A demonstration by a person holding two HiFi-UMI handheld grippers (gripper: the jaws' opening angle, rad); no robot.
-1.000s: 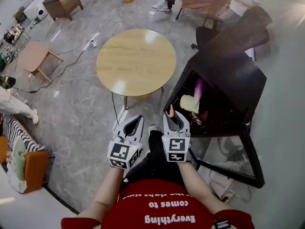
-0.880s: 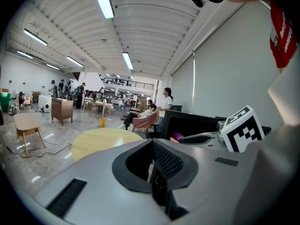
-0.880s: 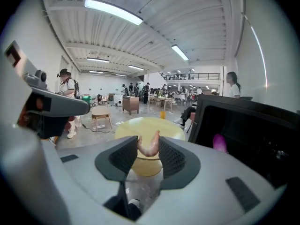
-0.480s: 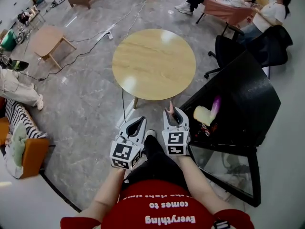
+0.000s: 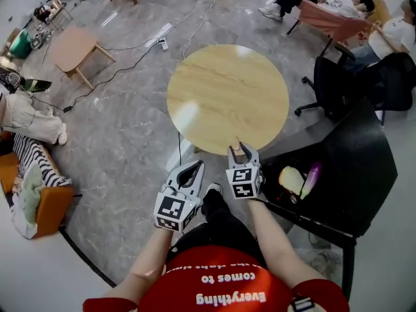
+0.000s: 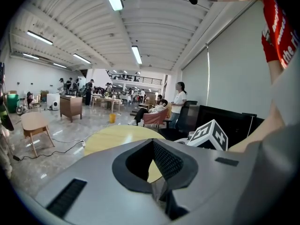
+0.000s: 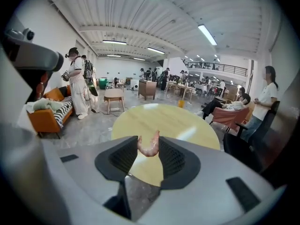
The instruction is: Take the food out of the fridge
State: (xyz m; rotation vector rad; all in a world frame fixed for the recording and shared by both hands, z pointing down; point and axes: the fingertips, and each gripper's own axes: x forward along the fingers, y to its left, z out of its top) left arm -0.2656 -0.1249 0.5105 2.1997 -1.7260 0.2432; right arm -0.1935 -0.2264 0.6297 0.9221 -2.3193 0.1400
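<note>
My right gripper (image 5: 238, 150) is shut on a pink curled shrimp (image 5: 234, 147), held over the near edge of the round wooden table (image 5: 227, 96). In the right gripper view the shrimp (image 7: 149, 145) sits pinched between the two dark pads, with the table (image 7: 168, 121) behind it. My left gripper (image 5: 194, 166) hangs beside it over the floor, its tips together and nothing in them; its jaws (image 6: 153, 146) show only the table beyond. The black fridge (image 5: 364, 174) stands open at the right, with a pale yellow food item (image 5: 292, 179) and a purple eggplant (image 5: 311, 176) inside.
A black office chair (image 5: 331, 83) stands between table and fridge. People sit at the far right (image 5: 325, 8). A small wooden table (image 5: 75, 47), floor cables (image 5: 130, 51) and an orange sofa (image 5: 39, 203) lie to the left.
Both grippers have travelled away from the fridge opening toward the round table, the right one carrying the shrimp. The fridge now sits further right in the head view.
</note>
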